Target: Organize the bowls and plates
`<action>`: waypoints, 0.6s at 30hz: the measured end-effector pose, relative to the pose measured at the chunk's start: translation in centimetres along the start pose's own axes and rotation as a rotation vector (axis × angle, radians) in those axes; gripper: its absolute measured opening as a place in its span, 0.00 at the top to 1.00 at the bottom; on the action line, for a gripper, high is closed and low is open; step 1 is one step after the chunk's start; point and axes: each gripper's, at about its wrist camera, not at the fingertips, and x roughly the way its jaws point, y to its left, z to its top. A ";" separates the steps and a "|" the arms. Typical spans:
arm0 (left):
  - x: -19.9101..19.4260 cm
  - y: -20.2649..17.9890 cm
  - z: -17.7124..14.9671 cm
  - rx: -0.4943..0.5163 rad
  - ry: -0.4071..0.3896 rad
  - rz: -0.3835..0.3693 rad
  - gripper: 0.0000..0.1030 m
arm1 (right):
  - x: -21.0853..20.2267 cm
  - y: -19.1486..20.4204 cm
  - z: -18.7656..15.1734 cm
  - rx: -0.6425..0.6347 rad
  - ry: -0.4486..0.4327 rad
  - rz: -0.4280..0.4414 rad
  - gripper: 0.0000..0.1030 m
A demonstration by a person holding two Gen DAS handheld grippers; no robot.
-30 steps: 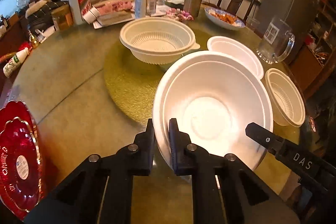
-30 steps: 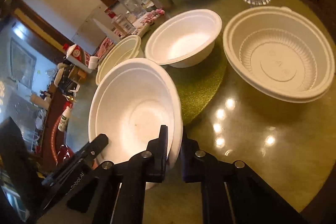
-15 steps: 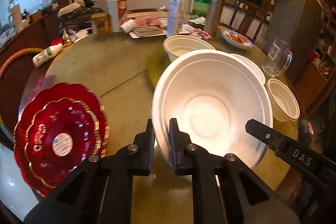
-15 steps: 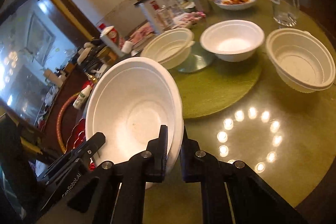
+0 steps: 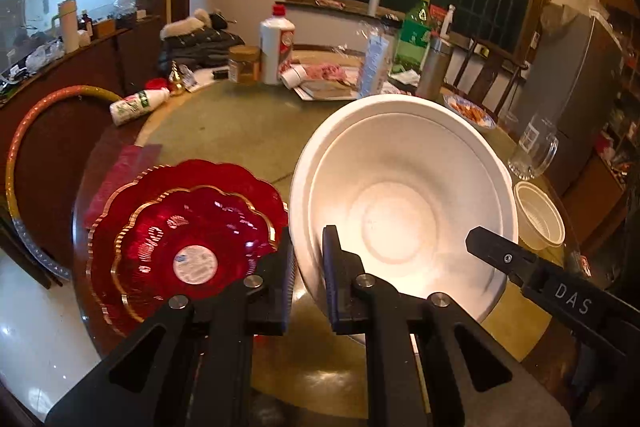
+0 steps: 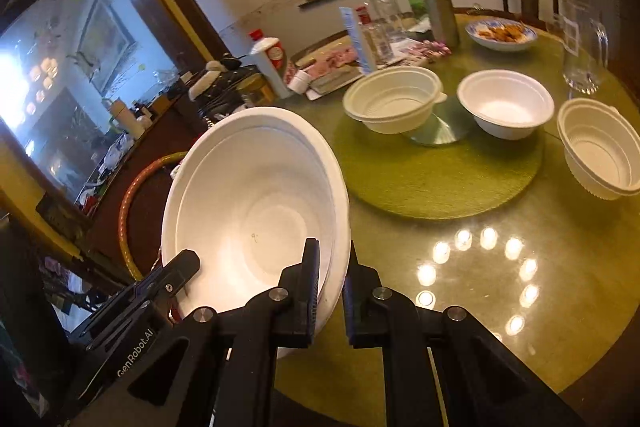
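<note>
Two nested white foam bowls (image 5: 400,211) hang tilted above the table, held from both sides. My left gripper (image 5: 309,243) is shut on their left rim, and my right gripper (image 6: 332,255) is shut on the opposite rim of the same bowls (image 6: 256,203). Each view shows the other gripper's tip at the far rim. A stack of red scalloped plates (image 5: 188,227) lies just left of the held bowls at the table's edge. On the green turntable mat (image 6: 440,183) sit a ribbed cream bowl (image 6: 394,103) and a white foam bowl (image 6: 506,103); stacked ribbed bowls (image 6: 600,147) stand beside it.
A glass mug (image 6: 584,47) and a blue-rimmed dish of food (image 6: 502,33) stand at the far right. Bottles, jars and papers (image 5: 320,75) crowd the back of the round table. A hoop (image 5: 24,131) leans beside the table on the left.
Both grippers have carried the white bowls up and to the left, off the turntable side. The red plates, at the picture's left edge before, now lie right beside the bowls.
</note>
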 end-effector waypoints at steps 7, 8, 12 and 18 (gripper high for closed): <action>-2.6 2.7 0.4 -0.032 -0.064 0.044 0.89 | -0.1 3.3 0.3 -0.049 -0.007 0.050 0.90; -2.8 3.0 0.4 -0.037 -0.070 0.050 0.89 | 0.0 3.7 0.3 -0.056 -0.009 0.058 0.90; -3.4 5.1 0.6 -0.064 -0.085 0.088 0.89 | 0.7 5.8 0.4 -0.087 -0.001 0.091 0.90; -3.3 7.5 0.5 -0.095 -0.088 0.149 0.89 | 2.5 8.7 0.3 -0.130 0.027 0.125 0.90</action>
